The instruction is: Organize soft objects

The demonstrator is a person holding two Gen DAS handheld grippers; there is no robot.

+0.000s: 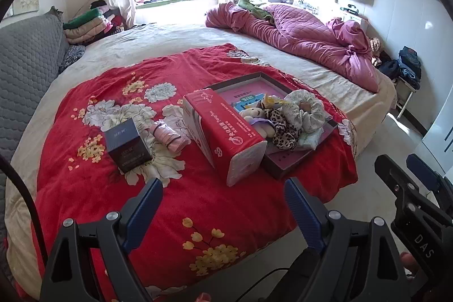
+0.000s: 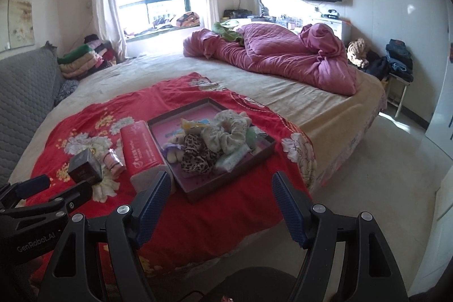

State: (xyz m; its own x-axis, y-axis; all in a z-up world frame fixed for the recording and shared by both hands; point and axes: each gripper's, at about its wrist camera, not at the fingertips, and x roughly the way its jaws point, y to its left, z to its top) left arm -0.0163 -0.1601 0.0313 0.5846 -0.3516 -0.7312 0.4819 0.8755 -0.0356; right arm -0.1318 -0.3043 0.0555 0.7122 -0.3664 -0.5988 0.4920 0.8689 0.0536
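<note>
Leopard-print scrunchie [image 2: 195,156] lies in the shallow box tray [image 2: 198,193] on the red floral blanket [image 2: 226,217]; we judge it light, squashy, best pinched mid-bunch. Left gripper [image 1: 223,200] and right gripper [image 2: 222,194] both spread, empty.

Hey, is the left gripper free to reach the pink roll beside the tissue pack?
Probably yes. The left gripper is open and empty, and only bare red blanket lies between it and the pink roll.
</note>
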